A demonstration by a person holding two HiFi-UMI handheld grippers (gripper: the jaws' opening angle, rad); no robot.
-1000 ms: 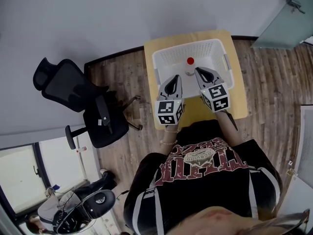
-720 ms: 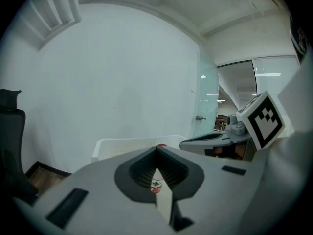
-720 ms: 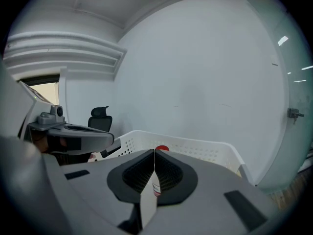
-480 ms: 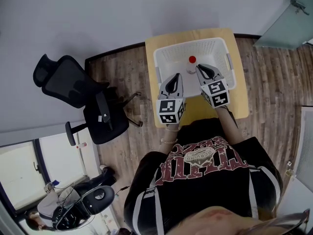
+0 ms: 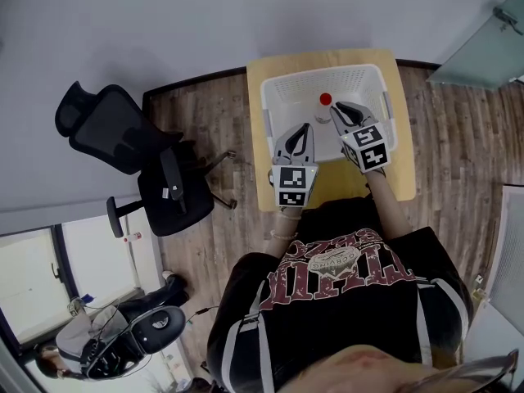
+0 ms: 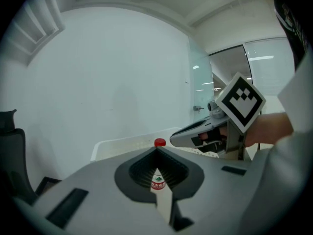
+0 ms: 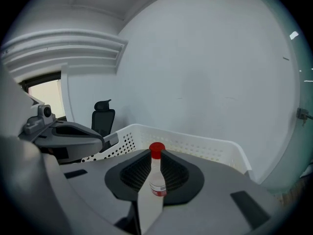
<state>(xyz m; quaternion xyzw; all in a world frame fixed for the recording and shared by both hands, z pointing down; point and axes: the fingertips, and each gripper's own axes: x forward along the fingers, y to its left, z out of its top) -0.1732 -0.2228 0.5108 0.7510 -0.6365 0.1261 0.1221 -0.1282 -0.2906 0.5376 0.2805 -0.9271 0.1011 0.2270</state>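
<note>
The right gripper [image 5: 336,109], jaws parted toward the upright bottle [image 7: 156,176], could topple it in the basket [image 5: 319,74] by closing off-centre (the left gripper [image 5: 304,128] has its jaws clenched, empty).

A wooden table [image 5: 327,56] carries a white basket [image 5: 354,78].

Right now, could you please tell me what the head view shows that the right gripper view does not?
Only the head view shows the wooden table, the plank floor and the person's black shirt. Only the right gripper view shows the label on the red-capped bottle, seen between the right claw's parted jaws. Both show that bottle, the white basket, the black office chair and the left claw.
</note>
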